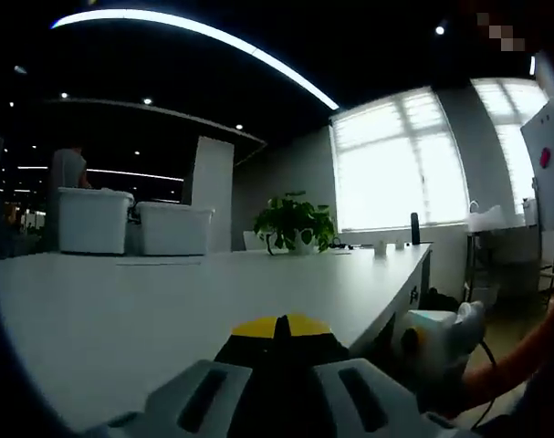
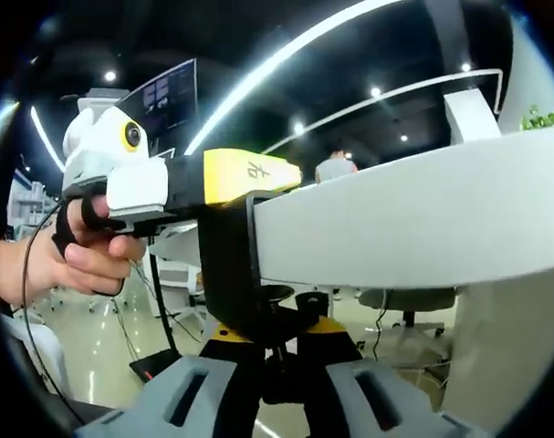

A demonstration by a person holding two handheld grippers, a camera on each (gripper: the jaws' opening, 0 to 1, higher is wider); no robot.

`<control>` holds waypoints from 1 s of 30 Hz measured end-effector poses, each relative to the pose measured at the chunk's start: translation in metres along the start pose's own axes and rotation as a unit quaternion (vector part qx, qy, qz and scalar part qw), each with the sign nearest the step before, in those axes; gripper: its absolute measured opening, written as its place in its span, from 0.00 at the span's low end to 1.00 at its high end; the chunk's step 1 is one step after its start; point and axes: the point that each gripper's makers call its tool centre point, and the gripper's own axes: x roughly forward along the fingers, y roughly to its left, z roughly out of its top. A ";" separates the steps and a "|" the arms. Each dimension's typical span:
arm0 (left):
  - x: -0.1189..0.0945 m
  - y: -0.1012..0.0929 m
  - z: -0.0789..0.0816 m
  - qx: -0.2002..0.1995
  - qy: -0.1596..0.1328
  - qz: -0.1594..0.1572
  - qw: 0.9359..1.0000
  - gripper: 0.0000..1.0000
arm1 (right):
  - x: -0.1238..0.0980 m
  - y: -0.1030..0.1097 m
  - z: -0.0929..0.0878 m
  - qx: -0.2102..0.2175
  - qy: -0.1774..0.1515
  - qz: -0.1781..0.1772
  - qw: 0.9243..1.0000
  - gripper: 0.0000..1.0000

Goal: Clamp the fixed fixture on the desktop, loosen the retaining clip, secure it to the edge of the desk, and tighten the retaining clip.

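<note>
Fixture (image 2: 231,265) astride desk (image 2: 395,228) edge, probably between jaws.

Two white storage bins (image 1: 135,222) are sitting side by side toward the far left corner of the desk (image 1: 121,310), while a leafy potted plant (image 1: 295,222) is standing near its far edge. A person in a grey top (image 1: 68,169) is standing behind the bins. Bright windows (image 1: 400,160) are glowing beyond the far right corner, with a dark bottle (image 1: 414,228) standing just before them. A curved light strip (image 1: 194,32) is arcing across the dark ceiling. In the right gripper view, a dark screen (image 2: 167,96) is hanging at upper left, and an office chair (image 2: 406,306) is sitting under the desktop's edge.
</note>
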 end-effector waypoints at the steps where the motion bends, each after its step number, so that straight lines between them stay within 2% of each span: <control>1: -0.001 0.000 0.000 -0.002 -0.005 0.000 1.000 0.01 | 0.000 0.000 -0.001 0.002 0.000 -0.002 1.000 0.22; 3: -0.001 0.000 0.001 -0.003 -0.009 0.001 1.000 0.01 | -0.001 0.001 -0.002 0.006 -0.002 -0.007 1.000 0.26; 7: 0.000 0.000 0.001 0.002 -0.001 0.001 1.000 0.01 | -0.008 0.005 -0.002 0.002 -0.006 -0.016 1.000 0.28; 11: -0.001 0.001 0.001 0.000 -0.007 -0.001 1.000 0.01 | -0.018 0.009 -0.010 -0.036 0.016 -0.035 0.999 0.28; 13: -0.001 0.001 0.001 -0.001 -0.012 -0.001 1.000 0.01 | -0.028 0.007 -0.014 -0.050 0.022 -0.064 0.996 0.28; 16: -0.001 0.001 0.002 0.000 -0.014 -0.002 1.000 0.01 | -0.040 0.002 -0.018 -0.036 0.012 -0.110 0.993 0.28; 17: 0.000 0.001 0.002 0.005 -0.014 -0.004 1.000 0.01 | -0.041 0.007 -0.020 -0.042 0.015 -0.104 0.994 0.28; 20: 0.001 0.000 0.002 0.008 -0.013 -0.010 1.000 0.01 | -0.043 0.005 -0.018 -0.064 0.017 -0.124 0.990 0.28; 22: 0.001 0.000 0.002 0.006 -0.012 -0.013 1.000 0.01 | -0.048 0.001 -0.013 -0.055 0.006 -0.152 0.987 0.27; 25: 0.001 0.000 0.002 0.004 -0.014 -0.013 1.000 0.01 | -0.048 0.004 -0.012 -0.048 0.003 -0.165 0.985 0.26; 27: 0.001 0.000 0.002 0.004 -0.016 -0.013 1.000 0.01 | -0.046 0.006 -0.016 -0.068 0.014 -0.175 0.982 0.26; 30: 0.002 0.000 0.002 -0.002 -0.019 -0.017 1.000 0.01 | -0.044 0.006 -0.021 -0.073 0.018 -0.190 0.979 0.26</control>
